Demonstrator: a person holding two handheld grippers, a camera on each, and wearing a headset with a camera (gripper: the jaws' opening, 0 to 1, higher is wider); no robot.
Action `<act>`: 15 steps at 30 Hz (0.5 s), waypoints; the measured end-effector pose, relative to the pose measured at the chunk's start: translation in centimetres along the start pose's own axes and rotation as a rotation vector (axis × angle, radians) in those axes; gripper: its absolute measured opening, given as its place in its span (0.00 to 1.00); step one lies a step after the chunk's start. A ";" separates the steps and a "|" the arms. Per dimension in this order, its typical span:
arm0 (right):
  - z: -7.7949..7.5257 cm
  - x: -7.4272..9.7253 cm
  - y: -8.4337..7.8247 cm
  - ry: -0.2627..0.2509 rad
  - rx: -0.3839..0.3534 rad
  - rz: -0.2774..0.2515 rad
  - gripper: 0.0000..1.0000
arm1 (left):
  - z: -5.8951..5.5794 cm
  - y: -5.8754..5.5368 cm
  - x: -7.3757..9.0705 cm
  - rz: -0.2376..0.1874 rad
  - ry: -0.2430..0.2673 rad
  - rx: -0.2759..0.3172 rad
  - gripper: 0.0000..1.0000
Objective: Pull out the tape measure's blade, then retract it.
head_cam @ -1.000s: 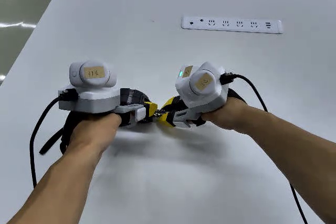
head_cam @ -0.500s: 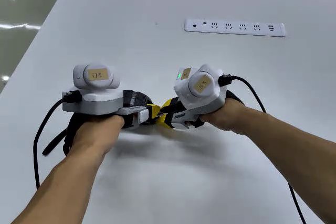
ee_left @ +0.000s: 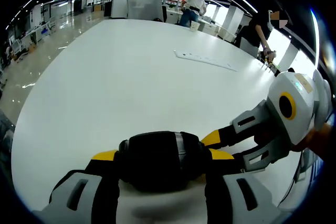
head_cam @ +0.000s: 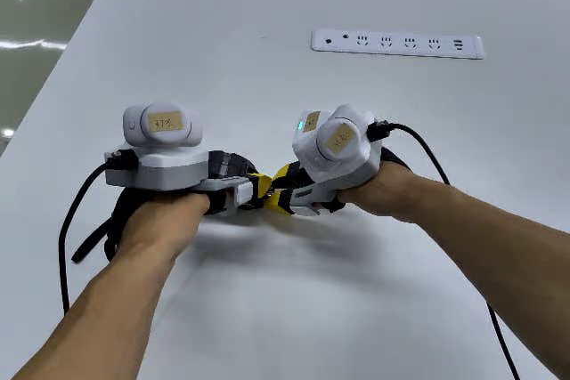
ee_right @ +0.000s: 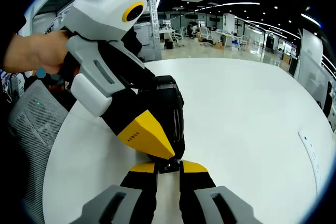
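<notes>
Snugly — tape measure (ee_left: 157, 167) in left claw (ee_left: 163, 155)

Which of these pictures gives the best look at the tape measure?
The left gripper view: the black tape measure sits broad and central, clamped between the left gripper's jaws. The right gripper view shows its side, partly behind the left gripper, with the right gripper pinching its front end. Head view: mostly hidden between the grippers.
</notes>
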State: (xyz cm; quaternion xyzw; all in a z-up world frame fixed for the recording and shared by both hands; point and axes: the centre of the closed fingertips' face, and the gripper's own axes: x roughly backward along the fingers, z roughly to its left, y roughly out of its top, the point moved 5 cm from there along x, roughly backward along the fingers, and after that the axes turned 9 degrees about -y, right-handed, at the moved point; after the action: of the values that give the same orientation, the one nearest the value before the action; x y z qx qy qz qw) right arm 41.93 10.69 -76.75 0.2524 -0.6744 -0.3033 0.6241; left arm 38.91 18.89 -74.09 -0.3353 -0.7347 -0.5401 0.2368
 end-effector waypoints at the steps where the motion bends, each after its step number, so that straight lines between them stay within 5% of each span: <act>1: 0.0 0.0 0.0 -0.001 -0.002 0.000 0.13 | 0.0 0.0 0.0 0.000 0.000 0.002 0.62; 15: -0.7 1.3 -0.5 -0.028 -0.021 0.006 0.20 | 0.1 0.1 0.0 -0.005 -0.011 0.016 0.63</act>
State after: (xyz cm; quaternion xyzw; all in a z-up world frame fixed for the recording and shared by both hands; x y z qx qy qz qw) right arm 42.47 9.30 -76.21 0.2397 -0.6807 -0.3121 0.6179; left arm 38.98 19.01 -74.03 -0.3343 -0.7412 -0.5329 0.2342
